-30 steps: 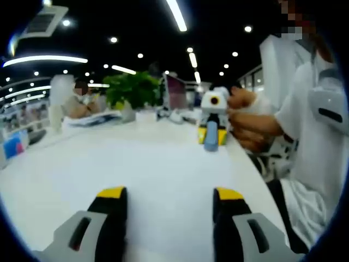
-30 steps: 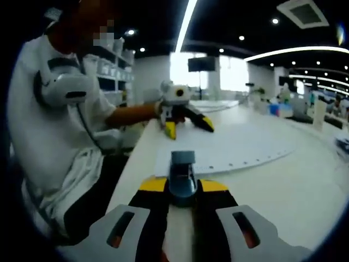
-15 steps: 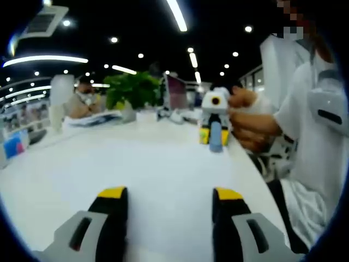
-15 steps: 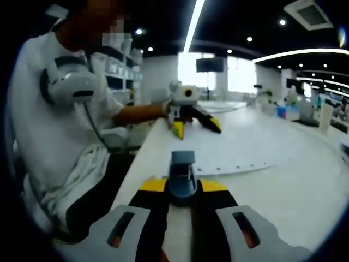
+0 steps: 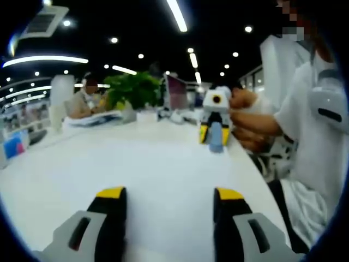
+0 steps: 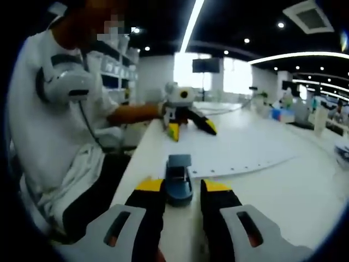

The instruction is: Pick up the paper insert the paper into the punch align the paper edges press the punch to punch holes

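Observation:
The small blue hole punch point(image 6: 179, 177) stands on the white table between the yellow-tipped jaws of my right gripper point(image 6: 182, 186), which are slightly parted, with a gap beside the punch. Past the punch lies the white paper sheet point(image 6: 245, 144), with a row of punched holes along its near edge. My left gripper point(image 6: 191, 129) rests open at the sheet's far end. In the left gripper view, my left gripper point(image 5: 170, 194) is open over the white surface. Ahead of it, the right gripper point(image 5: 216, 132) stands around the punch point(image 5: 216, 137).
The person holding both grippers point(image 5: 305, 109) sits along the table edge point(image 6: 136, 158). A green plant point(image 5: 133, 90) and seated people point(image 5: 82, 101) are at the far end of the table. Blue items point(image 6: 283, 113) and a white cup point(image 6: 319, 115) stand further across it.
My right gripper's jaws have spread a little apart from the punch, which they were squeezing before. The left gripper has stayed in place, open.

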The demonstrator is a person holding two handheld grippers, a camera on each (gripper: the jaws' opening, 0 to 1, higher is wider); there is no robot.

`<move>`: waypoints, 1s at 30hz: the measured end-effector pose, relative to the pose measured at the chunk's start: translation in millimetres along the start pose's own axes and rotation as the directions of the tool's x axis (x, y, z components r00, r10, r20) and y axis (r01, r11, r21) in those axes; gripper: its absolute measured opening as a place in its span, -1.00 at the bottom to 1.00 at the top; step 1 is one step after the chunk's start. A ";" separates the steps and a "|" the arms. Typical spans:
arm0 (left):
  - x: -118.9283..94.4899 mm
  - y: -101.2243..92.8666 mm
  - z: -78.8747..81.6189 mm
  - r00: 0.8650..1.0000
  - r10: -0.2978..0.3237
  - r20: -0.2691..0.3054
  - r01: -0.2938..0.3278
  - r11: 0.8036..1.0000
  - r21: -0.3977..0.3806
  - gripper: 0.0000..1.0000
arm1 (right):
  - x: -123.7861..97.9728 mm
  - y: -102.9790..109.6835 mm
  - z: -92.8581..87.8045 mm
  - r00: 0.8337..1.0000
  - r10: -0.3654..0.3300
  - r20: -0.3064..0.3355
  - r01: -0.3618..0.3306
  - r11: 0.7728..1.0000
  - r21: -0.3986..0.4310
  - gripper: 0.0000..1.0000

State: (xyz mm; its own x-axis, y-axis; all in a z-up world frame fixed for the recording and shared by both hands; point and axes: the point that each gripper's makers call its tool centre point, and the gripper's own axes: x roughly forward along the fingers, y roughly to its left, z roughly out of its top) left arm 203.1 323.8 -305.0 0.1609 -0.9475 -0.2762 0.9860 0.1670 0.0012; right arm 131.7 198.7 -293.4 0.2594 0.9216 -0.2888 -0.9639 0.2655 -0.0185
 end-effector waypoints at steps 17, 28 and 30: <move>49.6 -50.4 69.8 0.982 -0.103 0.159 0.102 0.995 0.011 0.32 | -70.1 -15.3 30.5 0.794 -0.608 -0.007 0.600 0.780 0.177 -0.22; 118.5 -81.8 77.3 0.970 -0.229 0.084 0.222 0.972 0.076 0.28 | -99.1 -13.6 10.5 0.645 -0.755 -0.113 0.728 0.564 0.389 -0.20; 127.1 -83.2 73.4 0.971 -0.224 0.079 0.218 0.973 0.073 0.26 | -100.8 -12.3 8.4 0.631 -0.765 -0.127 0.742 0.547 0.388 -0.15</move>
State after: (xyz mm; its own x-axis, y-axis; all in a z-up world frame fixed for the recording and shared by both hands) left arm 144.9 169.5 -269.7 -0.0606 -0.9794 -0.1927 0.9979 -0.0639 0.0112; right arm 117.9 104.9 -256.0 0.8937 0.3426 -0.2898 -0.3121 0.9386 0.1473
